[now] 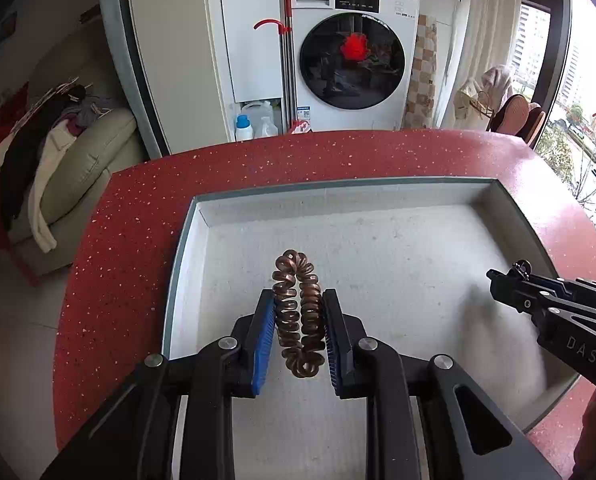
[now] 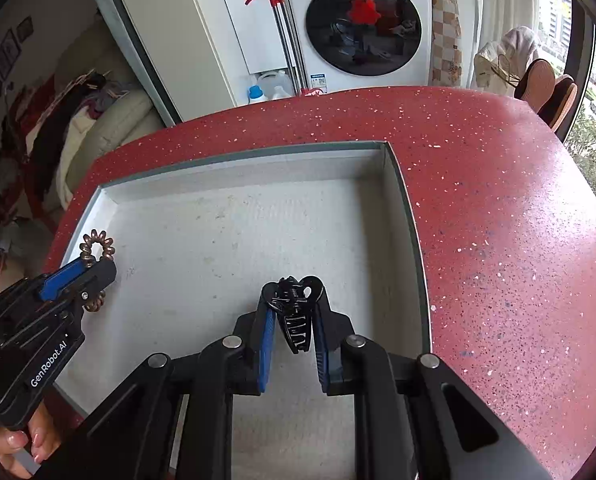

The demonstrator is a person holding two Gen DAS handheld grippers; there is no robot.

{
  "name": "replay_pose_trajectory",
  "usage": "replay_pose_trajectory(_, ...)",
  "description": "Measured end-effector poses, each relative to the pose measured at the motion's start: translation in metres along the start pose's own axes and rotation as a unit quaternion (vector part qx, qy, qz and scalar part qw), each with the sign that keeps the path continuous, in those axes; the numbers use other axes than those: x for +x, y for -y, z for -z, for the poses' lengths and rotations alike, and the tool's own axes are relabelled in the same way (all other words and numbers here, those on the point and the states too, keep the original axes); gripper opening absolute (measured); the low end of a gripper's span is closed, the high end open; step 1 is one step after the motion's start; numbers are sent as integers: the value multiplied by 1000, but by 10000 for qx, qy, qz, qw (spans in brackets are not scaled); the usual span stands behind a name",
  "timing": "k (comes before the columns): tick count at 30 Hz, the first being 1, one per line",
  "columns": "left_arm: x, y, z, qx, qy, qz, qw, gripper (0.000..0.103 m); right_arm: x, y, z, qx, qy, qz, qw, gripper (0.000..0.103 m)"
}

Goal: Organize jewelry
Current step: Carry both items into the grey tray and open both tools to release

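- On the left of the left wrist view, beyond the red speckled countertop [image 1: 138,216], a cream sofa [image 1: 94,160] carries a heap of dark, red and white clothes [image 1: 30,140].
- Further back, a white detergent bottle with a blue cap [image 1: 244,126] stands on the floor beside a red-handled mop [image 1: 285,60], which leans by a white front-loading washing machine [image 1: 352,52].
- A shallow white tray [image 1: 202,216] with a grey rim sits on the countertop; both grippers hang over it.
- The left gripper [image 1: 299,322] is closed most of the way, its blue pads [image 1: 264,344] pressing from both sides on a bronze spiral hair tie [image 1: 298,312], squeezed into a long loop.
- The hair tie stands out past the fingertips, above the tray's left half; whether it touches the tray floor cannot be told.
- In the right wrist view the same gripper [image 2: 88,270] comes in from the left edge, the hair tie [image 2: 97,245] looping past its tips near the tray's left wall [image 2: 94,200].
- A hand [image 2: 22,440] grips that tool's handle at the lower left corner.
- The right gripper [image 2: 292,312] is narrowed on a black claw hair clip [image 2: 294,316], caught between its blue pads [image 2: 268,344] with the clip's teeth pointing back toward the camera.
- The clip is above the tray's right half, near its right wall [image 2: 394,208].
- From the left wrist view the right gripper [image 1: 510,280] enters at the right edge, blurred; the clip is not discernible there.
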State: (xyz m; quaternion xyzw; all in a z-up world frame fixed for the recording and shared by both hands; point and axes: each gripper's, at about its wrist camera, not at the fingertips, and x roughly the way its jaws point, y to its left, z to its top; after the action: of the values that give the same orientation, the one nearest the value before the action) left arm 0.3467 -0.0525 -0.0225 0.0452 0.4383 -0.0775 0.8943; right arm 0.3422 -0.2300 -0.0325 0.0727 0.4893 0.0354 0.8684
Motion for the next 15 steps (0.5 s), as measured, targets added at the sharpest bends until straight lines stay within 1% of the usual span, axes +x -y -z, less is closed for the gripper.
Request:
replay_pose_trajectory(5,13,6,8,189,-153,-182,9995,42,1,-6,4,-163,72,159,9997,20)
replay_pose_trajectory(6,15,7,9,217,-165,-232,9994,46,1,-7,5,-176,84,145,9997,23)
replay_pose_trajectory(8,14,9,10,252,-100,-372,9989,59,0,-9,5,-186,84,96,9997,36)
replay_pose_trajectory(9,13,8,10,256,-85,-422,9987,74,-1,-9,6,-179,94,94,9998,45)
replay_pose_trajectory(10,12,8,10,249,-77,-439,9987,77,-4,-9,6,-159,120,58,9998,50)
replay_pose_trajectory(12,8,7,10,228,-50,-422,9988,77,-10,-8,5,-64,172,-47,9998,54)
replay_pose_trajectory(15,3,5,10,163,-41,-365,9992,77,-21,-2,4,116,259,-189,9994,57)
